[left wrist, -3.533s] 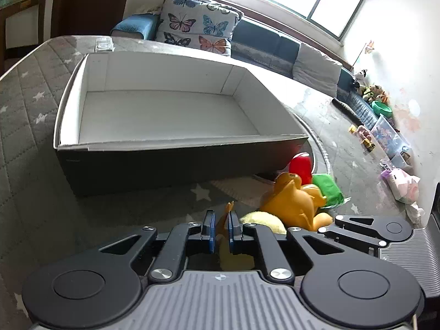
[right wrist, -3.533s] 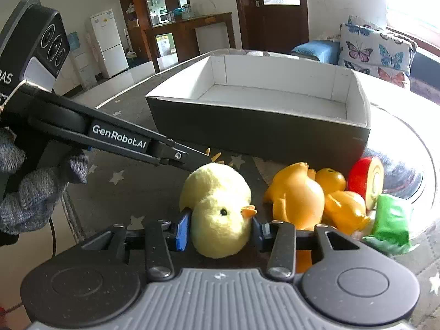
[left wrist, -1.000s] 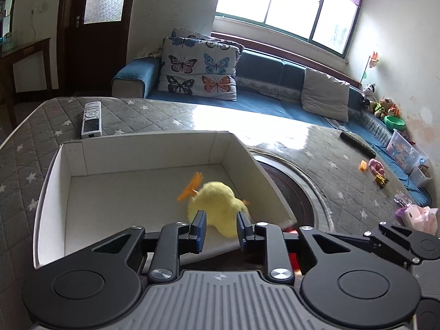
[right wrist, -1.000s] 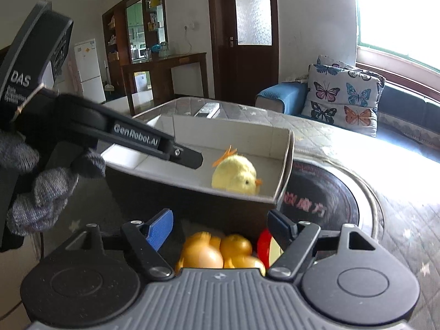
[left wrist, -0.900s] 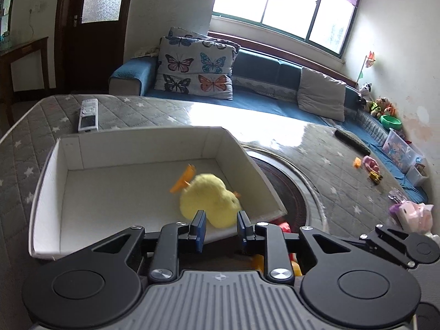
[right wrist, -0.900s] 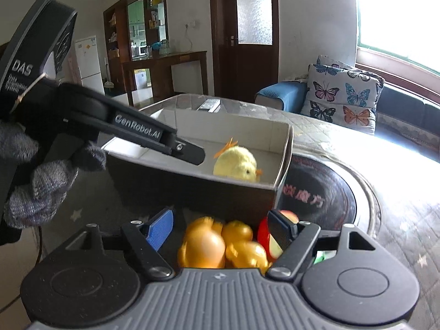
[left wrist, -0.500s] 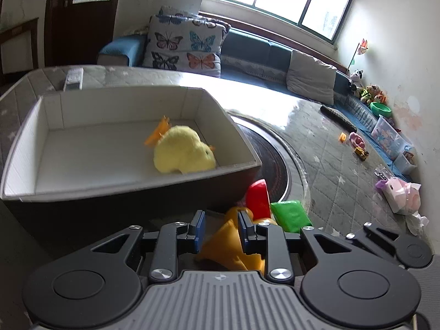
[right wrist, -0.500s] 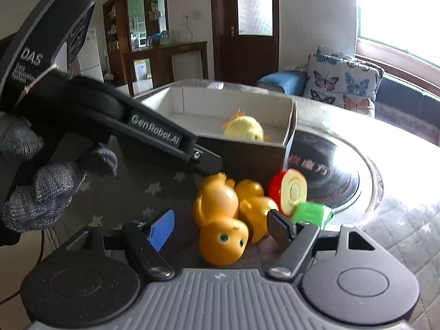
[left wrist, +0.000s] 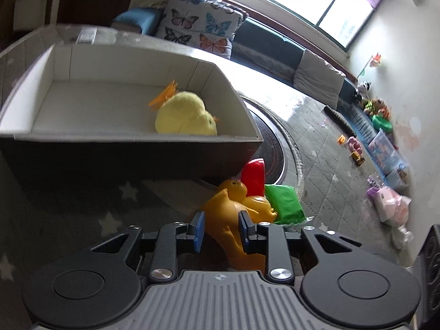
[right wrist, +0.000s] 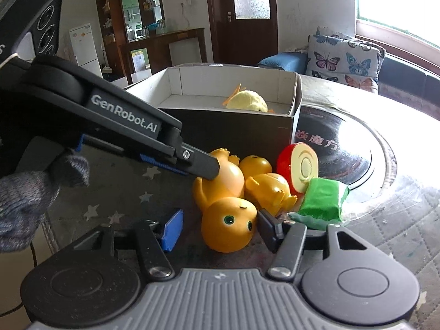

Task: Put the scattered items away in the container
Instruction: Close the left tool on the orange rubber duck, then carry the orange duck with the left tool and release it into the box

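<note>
A yellow plush chick [left wrist: 184, 117] [right wrist: 247, 100] lies inside the open cardboard box [left wrist: 132, 140] [right wrist: 228, 111]. In front of the box lie a large orange rubber duck [right wrist: 228, 225] [left wrist: 224, 220], a smaller orange duck [right wrist: 264, 187], a red apple half [right wrist: 298, 169] [left wrist: 254, 176] and a green packet [right wrist: 321, 200] [left wrist: 284, 202]. My left gripper [left wrist: 221, 231] straddles the large duck's body, jaws opening, a gap at the left pad. My right gripper [right wrist: 218, 229] is closing around the duck's head; its blue pad stands clear of it.
A gloved hand [right wrist: 24, 200] holds the left gripper. A dark round plate [right wrist: 335, 148] is set in the quilted table right of the box. A remote [left wrist: 86, 35] lies beyond the box. A sofa with butterfly cushions [left wrist: 203, 33] and floor toys [left wrist: 385, 148] lie further off.
The chick went from the table into the box and stays there. Both grippers dropped from above the box to the orange ducks. The right jaws narrowed, the left widened.
</note>
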Demonstrator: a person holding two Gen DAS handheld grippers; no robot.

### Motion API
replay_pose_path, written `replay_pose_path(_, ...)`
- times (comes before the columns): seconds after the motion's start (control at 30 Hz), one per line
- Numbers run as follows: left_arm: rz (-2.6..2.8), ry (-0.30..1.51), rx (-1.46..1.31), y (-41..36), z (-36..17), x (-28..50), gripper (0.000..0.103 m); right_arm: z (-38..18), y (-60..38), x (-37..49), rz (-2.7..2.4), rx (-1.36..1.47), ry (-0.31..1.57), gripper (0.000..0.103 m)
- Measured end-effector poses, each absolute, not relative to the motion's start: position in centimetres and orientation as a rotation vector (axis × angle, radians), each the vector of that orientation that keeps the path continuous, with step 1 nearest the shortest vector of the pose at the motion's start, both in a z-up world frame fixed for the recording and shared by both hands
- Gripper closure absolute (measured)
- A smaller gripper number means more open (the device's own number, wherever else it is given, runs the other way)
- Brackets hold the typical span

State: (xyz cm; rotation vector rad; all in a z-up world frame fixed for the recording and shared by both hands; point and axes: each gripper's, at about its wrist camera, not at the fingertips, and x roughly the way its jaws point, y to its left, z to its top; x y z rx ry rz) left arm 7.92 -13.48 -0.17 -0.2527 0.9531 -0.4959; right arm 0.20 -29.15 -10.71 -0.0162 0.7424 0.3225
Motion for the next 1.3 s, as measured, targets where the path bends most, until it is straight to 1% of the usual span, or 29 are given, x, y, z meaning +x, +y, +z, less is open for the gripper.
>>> replay_pose_path(0.07,-0.485,0.945,-0.256,-13.3,0.0,8.0,0.073,-10.9,-29.2,0.2,0.32,-0.011,0.741,0.046)
replay_pose_path(0.13,-0.481,0.928,-0.247,-13.2,0.3,8.3,0.073,-11.0,-29.3,0.4,0.316,-0.004,0.741,0.05)
replay_pose_path(0.23,-0.495,0.897,-0.219,-13.4,0.7,8.9,0.073,-11.1,-29.4,0.6,0.312,0.007,0.745,0.055)
replay_pose_path(0.37,-0.522,0.887,-0.171,-14.0,0.9,9.9,0.072,-11.1,-29.4,0.6,0.313,0.0,0.747,0.055)
replay_pose_path(0.47,-0.527,0.911,-0.136,-14.6,0.3,10.6,0.072,-11.1,-29.4,0.7,0.315,-0.003,0.749,0.055)
replay_pose_path(0.67,-0.551,0.933,-0.167,-14.4,-0.7,11.5,0.072,-11.3,-29.3,0.8,0.316,-0.002,0.758,0.056)
replay_pose_path(0.8,-0.59,0.941,-0.192,-14.4,-1.1,11.7,0.074,-11.3,-29.4,0.9,0.32,0.003,0.756,0.057)
replay_pose_path(0.83,-0.608,0.947,-0.202,-14.4,-1.1,11.7,0.078,-11.3,-29.5,1.1,0.324,0.007,0.758,0.057)
replay_pose_path(1.0,-0.615,0.939,-0.181,-14.1,-0.8,11.1,0.08,-11.2,-29.4,0.8,0.344,0.024,0.761,0.057)
replay_pose_path(1.07,-0.609,0.937,-0.194,-13.6,-0.7,11.0,0.083,-11.2,-29.3,0.6,0.354,0.033,0.756,0.058)
replay_pose_path(1.2,-0.603,0.907,-0.211,-12.5,0.5,10.3,0.083,-10.3,-28.9,0.2,0.375,0.028,0.731,0.058)
replay_pose_path(1.3,-0.597,0.857,-0.209,-11.9,2.4,9.8,0.083,-8.9,-28.7,0.2,0.393,0.025,0.693,0.058)
